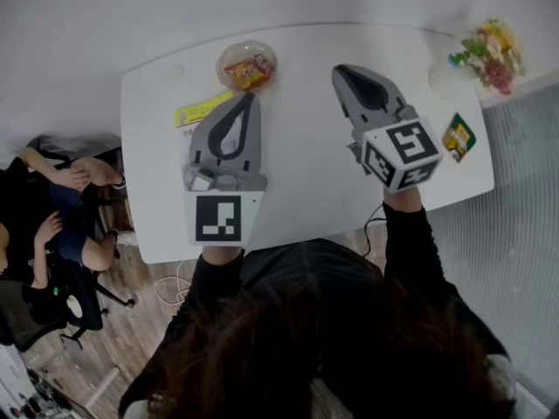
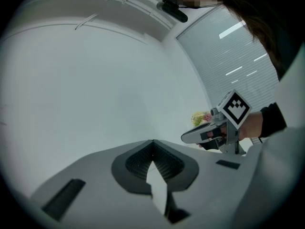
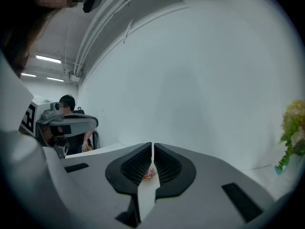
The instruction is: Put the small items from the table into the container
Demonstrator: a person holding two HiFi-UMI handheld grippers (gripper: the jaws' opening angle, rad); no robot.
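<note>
At the bottom of the head view, the person's dark sleeves [image 1: 410, 234] reach up to 2 grippers held over the white table [image 1: 297, 168]. The left gripper [image 1: 250, 97], left of centre, has its jaws pressed together at the tips with nothing between them. The right gripper [image 1: 340, 70], right of centre, has its jaws closed to a thin slit. Its own view shows a small reddish speck [image 3: 149, 174] low in that slit, too small to identify. Just left of the left gripper's tip lies a yellow packet [image 1: 203, 109]. Past it, near the table's far edge, the clear container [image 1: 247, 65] holds red and orange wrappers. A green packet [image 1: 458, 136] lies at the table's right edge, and flowers [image 1: 489, 52] stand at the upper right.
</note>
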